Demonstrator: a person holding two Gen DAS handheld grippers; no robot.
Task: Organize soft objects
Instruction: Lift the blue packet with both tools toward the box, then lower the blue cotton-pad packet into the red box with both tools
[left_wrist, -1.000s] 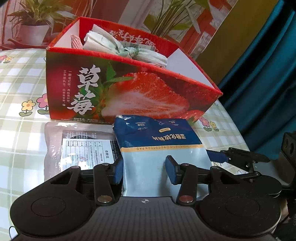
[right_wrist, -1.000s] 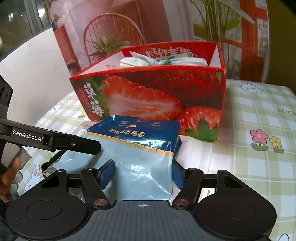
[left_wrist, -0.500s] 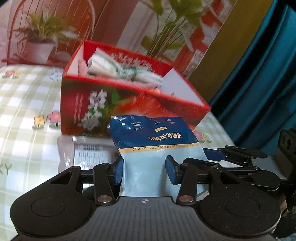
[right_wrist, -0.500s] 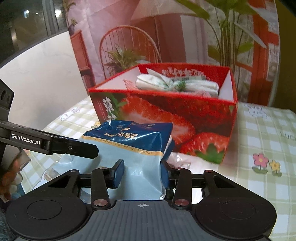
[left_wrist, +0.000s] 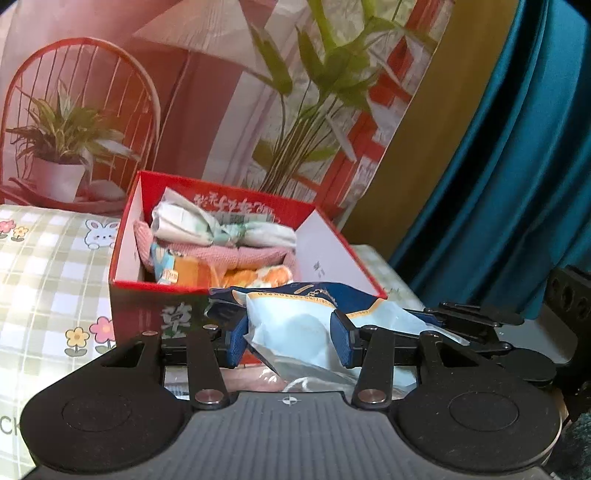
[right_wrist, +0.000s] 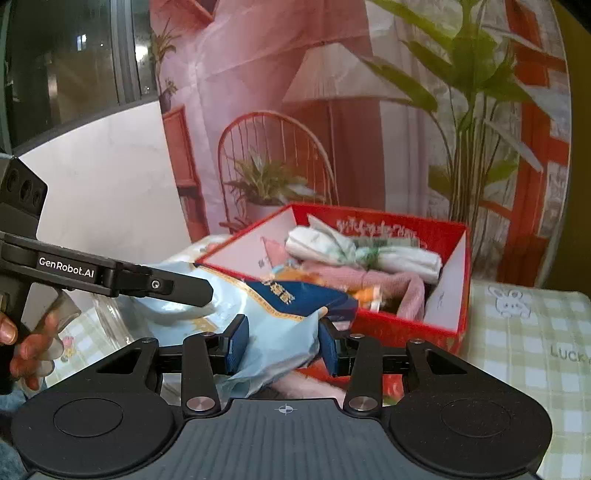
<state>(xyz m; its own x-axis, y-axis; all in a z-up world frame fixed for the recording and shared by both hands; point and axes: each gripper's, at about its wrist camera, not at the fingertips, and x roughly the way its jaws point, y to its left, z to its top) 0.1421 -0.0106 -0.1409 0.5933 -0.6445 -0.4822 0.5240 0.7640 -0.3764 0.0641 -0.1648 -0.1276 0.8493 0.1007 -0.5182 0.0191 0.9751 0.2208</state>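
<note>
Your left gripper (left_wrist: 288, 334) and right gripper (right_wrist: 282, 345) both pinch the cotton-pad pack (left_wrist: 295, 328), aloft by the strawberry box (left_wrist: 125, 266). It's light, probably slippery (film crumpling); grip its edges.

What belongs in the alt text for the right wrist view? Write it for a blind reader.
The right gripper pinches a crumpled blue cotton pad bag, with the left gripper on its other side, held at the near rim of an open red strawberry box. Inside lie a white bundle and a pink cloth.
</note>
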